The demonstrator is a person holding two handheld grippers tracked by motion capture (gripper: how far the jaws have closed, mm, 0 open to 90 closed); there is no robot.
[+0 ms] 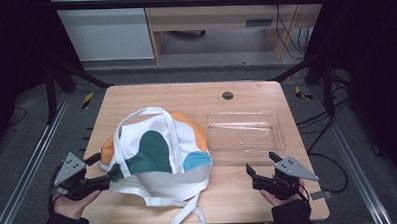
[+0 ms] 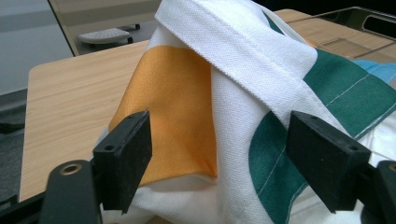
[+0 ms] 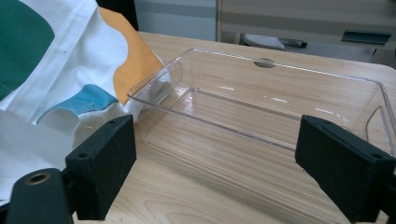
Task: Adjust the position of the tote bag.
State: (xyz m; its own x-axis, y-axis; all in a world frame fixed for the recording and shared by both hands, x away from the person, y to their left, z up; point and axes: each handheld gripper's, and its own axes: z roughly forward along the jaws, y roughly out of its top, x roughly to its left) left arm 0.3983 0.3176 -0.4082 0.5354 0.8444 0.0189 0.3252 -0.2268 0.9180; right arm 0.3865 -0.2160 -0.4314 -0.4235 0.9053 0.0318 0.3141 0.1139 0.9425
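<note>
The fabric bag [image 1: 155, 156] lies crumpled on the left half of the worktop [image 1: 151, 96], its right edge just beside the clear plastic tray [image 1: 245, 130]. The left gripper [image 1: 111, 176] sits at the bag's near-left corner with its jaws apart and cloth between them but not pinched; the right gripper [image 1: 261, 169] hovers with jaws apart and nothing between them, near the tray's front rim. The step in hand looks like taking hold of the bag, so the left gripper should close on one firm fold at the hem rather than on loose layers, and keep clear of the white strap [image 1: 187, 217] trailing off the front edge. The left gripper view shows the orange panel [image 2: 173, 116] and the strap's weave; the right gripper view shows that the tray is empty.
</note>
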